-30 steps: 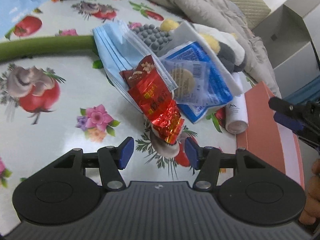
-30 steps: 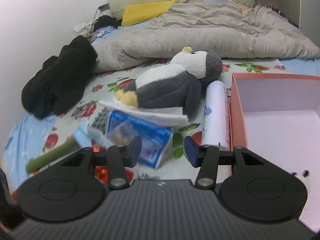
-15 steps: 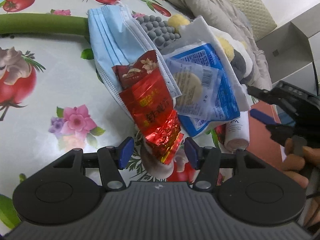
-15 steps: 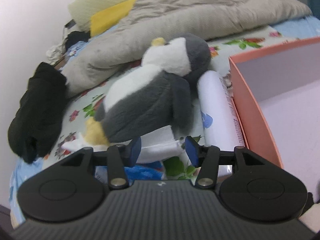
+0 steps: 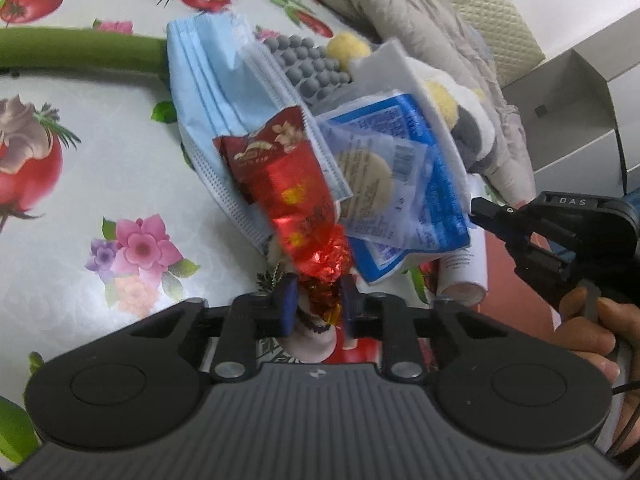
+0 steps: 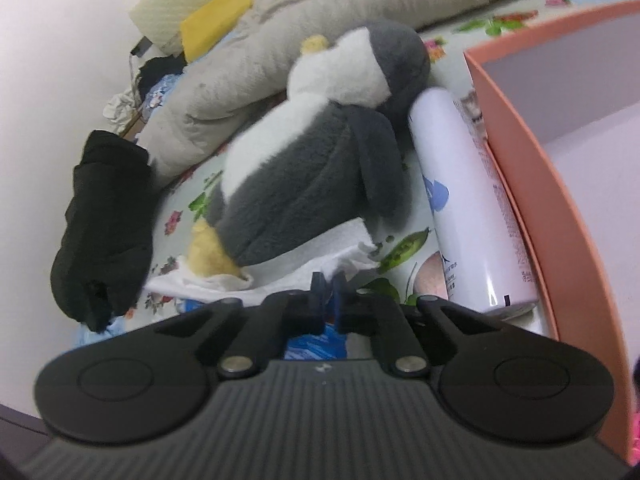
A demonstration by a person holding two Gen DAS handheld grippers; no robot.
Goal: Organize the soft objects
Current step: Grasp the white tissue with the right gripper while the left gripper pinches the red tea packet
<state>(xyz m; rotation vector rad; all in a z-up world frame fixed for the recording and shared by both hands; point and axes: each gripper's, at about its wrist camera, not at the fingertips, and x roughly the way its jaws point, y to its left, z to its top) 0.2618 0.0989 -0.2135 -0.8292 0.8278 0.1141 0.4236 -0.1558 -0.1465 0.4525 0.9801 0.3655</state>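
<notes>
A bed with a fruit-and-flower printed sheet [image 5: 100, 184], grey quilt [image 6: 328, 12] and salmon box [image 6: 560, 208]. A plush penguin [image 6: 316, 168] lies on white tissue [image 6: 304, 268] beside a white bottle [image 6: 468, 200]. Both grippers, open half a second ago, have closed: the left gripper [image 5: 316, 304] pinches a red foil snack packet [image 5: 296, 196]; the right gripper [image 6: 329, 288] clamps the tissue's edge. "DAS" is legible on the right gripper's body.

A white spray can [image 6: 468, 200] lies beside the orange box [image 6: 560, 184].
</notes>
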